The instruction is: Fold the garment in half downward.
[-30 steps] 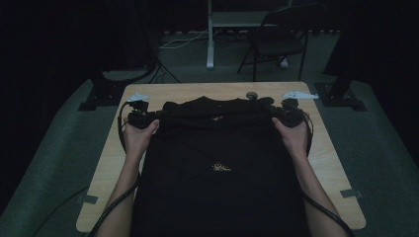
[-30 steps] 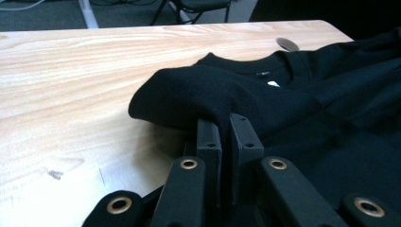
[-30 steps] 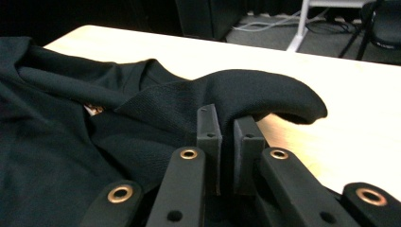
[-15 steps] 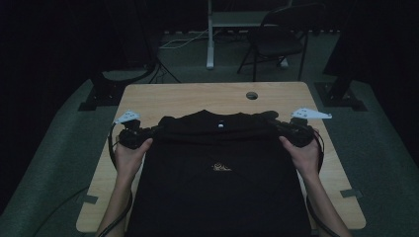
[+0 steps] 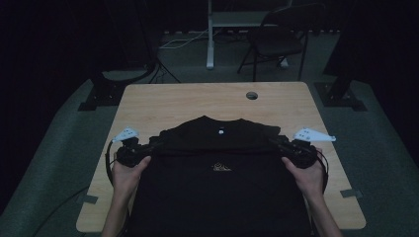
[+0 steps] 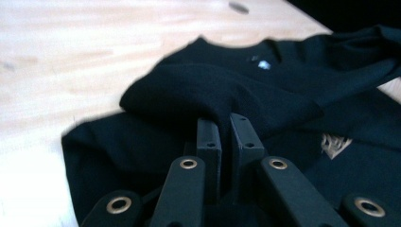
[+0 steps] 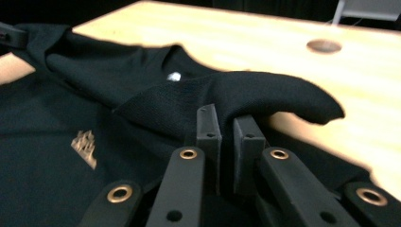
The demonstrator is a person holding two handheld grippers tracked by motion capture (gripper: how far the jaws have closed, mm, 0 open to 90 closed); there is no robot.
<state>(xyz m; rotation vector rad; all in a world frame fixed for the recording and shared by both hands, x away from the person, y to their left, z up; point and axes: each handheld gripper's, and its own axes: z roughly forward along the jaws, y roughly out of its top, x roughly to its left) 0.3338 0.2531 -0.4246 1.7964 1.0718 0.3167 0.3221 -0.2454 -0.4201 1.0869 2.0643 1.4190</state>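
Item: black T-shirt (image 5: 217, 182), small gold emblem (image 5: 221, 167) on the chest, spread on a light wooden tabletop (image 5: 188, 101), lower part toward the person's edge, upper part folded over toward the emblem. Left claw (image 5: 148, 148), at the shirt's left shoulder fold: jaws pinched on a bunched ridge of fabric (image 6: 208, 94). Right claw (image 5: 279, 144), at the shirt's right shoulder fold: jaws likewise clamped on fabric (image 7: 255, 97). Round cable hole (image 5: 252, 95) in the tabletop beyond the collar.
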